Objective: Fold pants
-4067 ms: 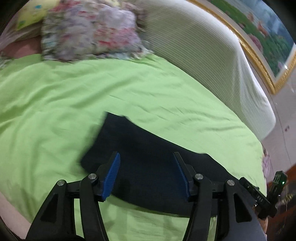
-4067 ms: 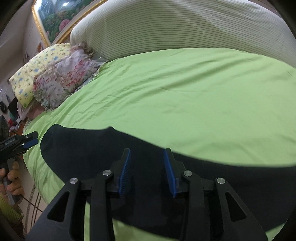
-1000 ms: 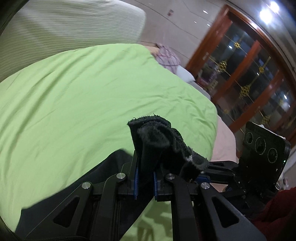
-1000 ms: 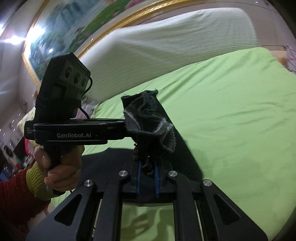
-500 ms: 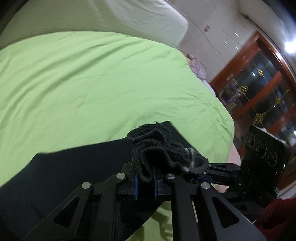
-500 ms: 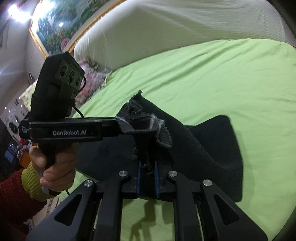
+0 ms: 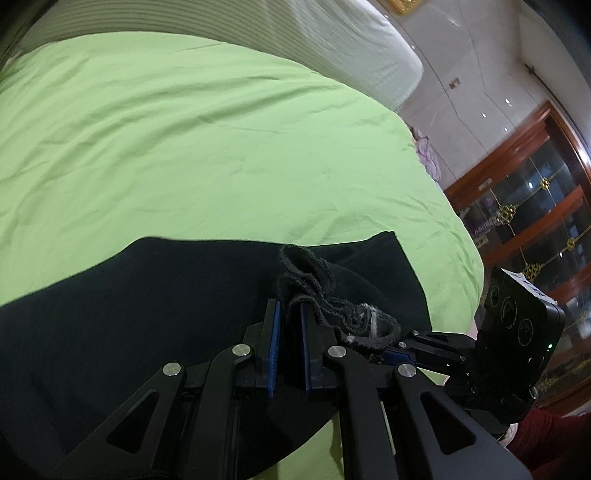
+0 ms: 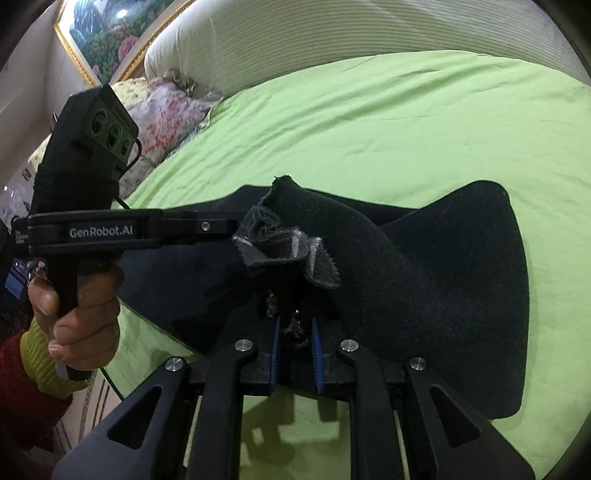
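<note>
Two black handheld grippers meet over a pair of black soft-fabric pants (image 8: 443, 295) spread on a lime-green bedsheet (image 8: 388, 122). We hold one in each hand. Our left gripper (image 7: 288, 339) has its blue-padded jaws pinched on a bunched, frayed edge of the pants, though a slight gap shows between the pads. Our right gripper (image 8: 295, 343) likewise clamps the same raised bunch of cloth, and its jaws stand slightly apart around the fabric. From the right wrist view, our left hand (image 8: 79, 321), in a yellow-green cuff, grips the other tool's handle. The pants lie near the sheet's near edge. A cream ribbed headboard (image 8: 332, 33) rises at the far edge, beside floral pillows (image 8: 166, 110).
</note>
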A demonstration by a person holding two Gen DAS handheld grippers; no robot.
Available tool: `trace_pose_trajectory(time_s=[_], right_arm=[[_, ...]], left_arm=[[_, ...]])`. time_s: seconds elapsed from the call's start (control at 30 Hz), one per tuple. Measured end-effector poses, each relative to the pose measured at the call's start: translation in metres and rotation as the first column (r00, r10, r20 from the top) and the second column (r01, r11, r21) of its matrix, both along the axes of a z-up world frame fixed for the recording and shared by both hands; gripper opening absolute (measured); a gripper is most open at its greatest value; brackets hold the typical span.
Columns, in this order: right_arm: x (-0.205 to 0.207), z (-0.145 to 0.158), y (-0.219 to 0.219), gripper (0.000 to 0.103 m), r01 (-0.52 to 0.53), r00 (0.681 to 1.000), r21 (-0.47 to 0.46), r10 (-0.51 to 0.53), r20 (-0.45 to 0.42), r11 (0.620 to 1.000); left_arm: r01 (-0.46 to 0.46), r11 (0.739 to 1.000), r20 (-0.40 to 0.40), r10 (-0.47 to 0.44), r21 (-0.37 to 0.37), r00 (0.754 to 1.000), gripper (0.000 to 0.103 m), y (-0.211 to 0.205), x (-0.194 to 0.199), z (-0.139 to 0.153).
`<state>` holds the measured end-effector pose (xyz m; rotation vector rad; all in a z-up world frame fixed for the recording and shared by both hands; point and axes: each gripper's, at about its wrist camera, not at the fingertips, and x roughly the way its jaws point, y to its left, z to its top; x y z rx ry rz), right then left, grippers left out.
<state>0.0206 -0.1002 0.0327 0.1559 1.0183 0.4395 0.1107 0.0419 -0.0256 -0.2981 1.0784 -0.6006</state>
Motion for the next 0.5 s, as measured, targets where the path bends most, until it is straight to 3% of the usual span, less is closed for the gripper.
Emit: trace_pose_trajectory(time_s=[0.2,0.5], right_arm=[[-0.008,-0.006,0.01,0.042,-0.049,0.999,0.005,0.049,-0.015,0.999],[-0.01,-0.003,0.028,0.046,-0.107,0.994,-0.002,0.107,-0.007,0.994]], left_arm=[[-0.101,0.994,-0.005,0.102,0.031,0.995,0.015,0.02,-0.011,-0.003],[-0.304,0.953,-0.029,0.303,0.002,0.952,0.037,0.07,-0.046,-0.001]])
